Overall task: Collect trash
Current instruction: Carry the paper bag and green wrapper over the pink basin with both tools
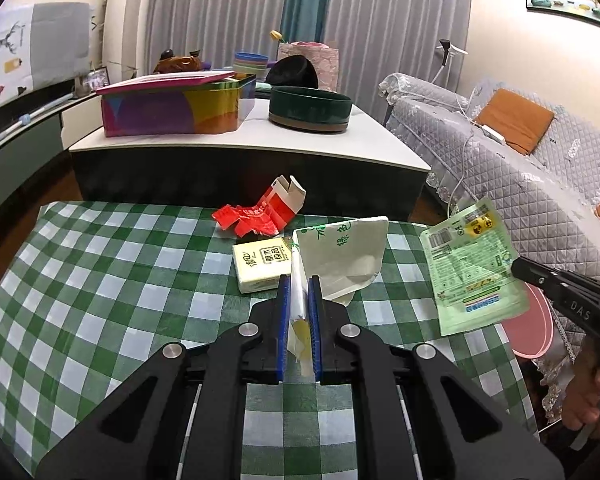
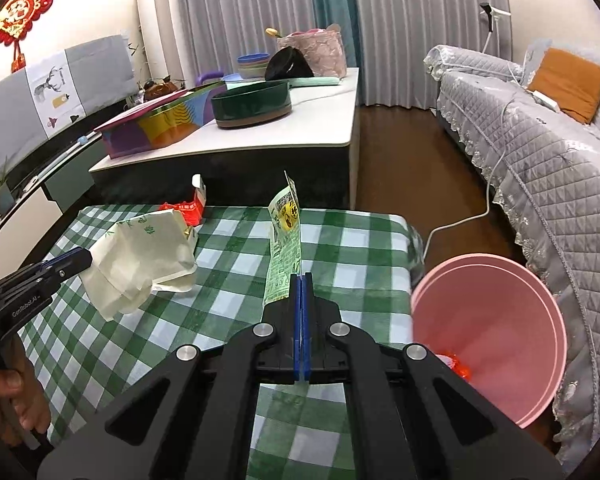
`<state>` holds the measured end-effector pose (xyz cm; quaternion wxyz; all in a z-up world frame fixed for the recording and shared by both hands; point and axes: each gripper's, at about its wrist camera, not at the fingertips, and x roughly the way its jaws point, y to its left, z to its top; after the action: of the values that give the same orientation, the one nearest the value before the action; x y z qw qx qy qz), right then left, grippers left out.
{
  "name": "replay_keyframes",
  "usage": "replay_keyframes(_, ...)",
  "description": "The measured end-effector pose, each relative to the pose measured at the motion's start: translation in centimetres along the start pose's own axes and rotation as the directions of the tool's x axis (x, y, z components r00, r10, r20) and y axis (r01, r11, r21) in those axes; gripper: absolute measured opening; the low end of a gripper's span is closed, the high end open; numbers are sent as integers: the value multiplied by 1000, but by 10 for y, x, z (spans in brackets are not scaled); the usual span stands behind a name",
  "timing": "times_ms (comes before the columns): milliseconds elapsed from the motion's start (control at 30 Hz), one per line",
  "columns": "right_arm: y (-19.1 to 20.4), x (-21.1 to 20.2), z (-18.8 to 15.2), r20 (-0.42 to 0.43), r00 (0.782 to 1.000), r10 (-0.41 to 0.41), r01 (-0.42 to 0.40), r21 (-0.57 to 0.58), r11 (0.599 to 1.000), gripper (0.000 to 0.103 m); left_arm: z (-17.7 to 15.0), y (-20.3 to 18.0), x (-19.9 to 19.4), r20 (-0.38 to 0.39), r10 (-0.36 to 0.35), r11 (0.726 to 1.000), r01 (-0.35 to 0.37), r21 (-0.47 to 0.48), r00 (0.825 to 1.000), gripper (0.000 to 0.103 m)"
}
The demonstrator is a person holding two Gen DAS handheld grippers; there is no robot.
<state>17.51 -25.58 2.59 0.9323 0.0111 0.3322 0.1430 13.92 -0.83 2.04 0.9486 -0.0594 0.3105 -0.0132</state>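
With its blue pads nearly together, left gripper (image 1: pixel 299 280) pinches the edge of a cream paper bag (image 1: pixel 342 256), frame centre, bag lifted off the cloth. Right gripper (image 2: pixel 301 280) pads pressed flat on a green printed pouch (image 2: pixel 285 248), standing edge-on. Yellow tissue pack (image 1: pixel 262 266) and torn red carton (image 1: pixel 260 212) lie on the green checked tablecloth (image 1: pixel 100 280), upper centre. Pink bin (image 2: pixel 488 328) sits lower right beside the table, red scraps inside. Grey quilted sofa (image 2: pixel 540 152) at right. Bin bottom cut off.
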Motion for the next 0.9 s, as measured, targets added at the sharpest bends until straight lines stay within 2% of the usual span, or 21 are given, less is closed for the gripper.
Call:
replay_keyframes(567,-19,-24,5,38,998,-41,41,11,999,1,-7,-29,-7,3,-15,999,15,44,1000,9)
replay_keyframes(900,-40,-39,16,63,992,-107,105,41,994,1,-1,-48,-10,-17,-45,997,46,60,999,9)
